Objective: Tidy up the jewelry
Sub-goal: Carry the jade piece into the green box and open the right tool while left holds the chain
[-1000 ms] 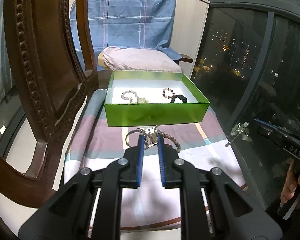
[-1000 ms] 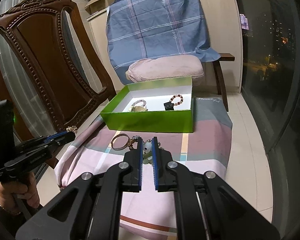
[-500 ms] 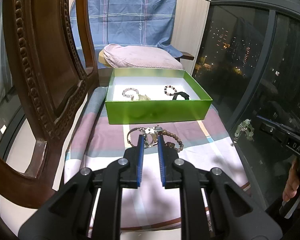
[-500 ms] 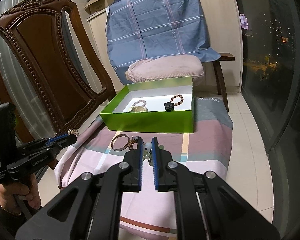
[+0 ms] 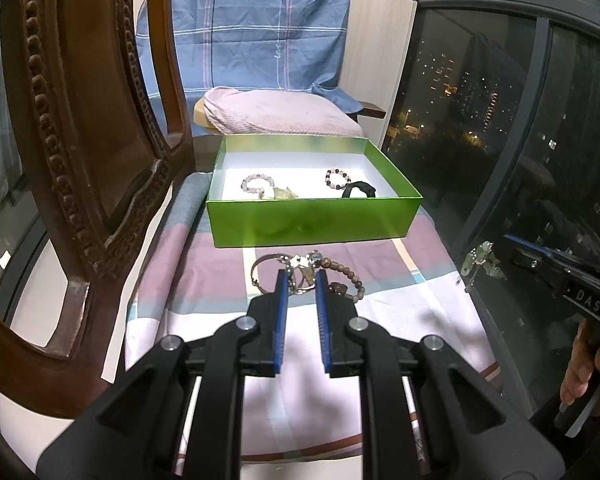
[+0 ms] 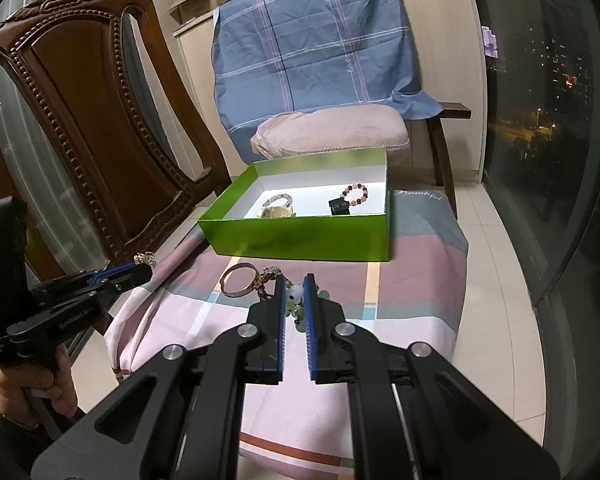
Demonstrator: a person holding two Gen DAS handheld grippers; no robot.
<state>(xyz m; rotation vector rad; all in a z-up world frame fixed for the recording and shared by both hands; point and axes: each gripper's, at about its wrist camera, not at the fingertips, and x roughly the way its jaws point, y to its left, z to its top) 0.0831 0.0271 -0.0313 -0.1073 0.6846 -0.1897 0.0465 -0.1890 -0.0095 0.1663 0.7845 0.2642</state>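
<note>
A green box (image 5: 312, 220) sits open on a striped cloth (image 5: 204, 272) and holds two bead bracelets, one pale (image 5: 256, 182) at the left and one with dark red beads (image 5: 337, 178) at the right. A black item (image 5: 360, 190) lies beside the right bracelet, and a yellowish piece (image 5: 280, 194) lies beside the left one.

In front of the box, on the cloth, lies a small pile of loose jewelry: a metal bangle (image 6: 238, 280), a brown bead bracelet (image 5: 346, 274) and a sparkling piece (image 5: 304, 260), all touching or overlapping.

The right gripper (image 6: 294, 282) is closed on a pale green bead bracelet (image 6: 296, 296); in the left wrist view the bracelet dangles from its tip, held off to the right of the cloth. The left gripper (image 5: 301, 278) is nearly closed. In the right wrist view a small sparkling piece (image 6: 145, 258) sits at its tip, held left of the cloth; whether the pads pinch it cannot be told for certain.

A carved wooden chair back (image 6: 80, 112) stands at the left. Behind the box are a pink cushion (image 6: 332, 132) and a blue plaid cloth (image 6: 316, 52). A dark window (image 5: 520, 140) fills the right side.
</note>
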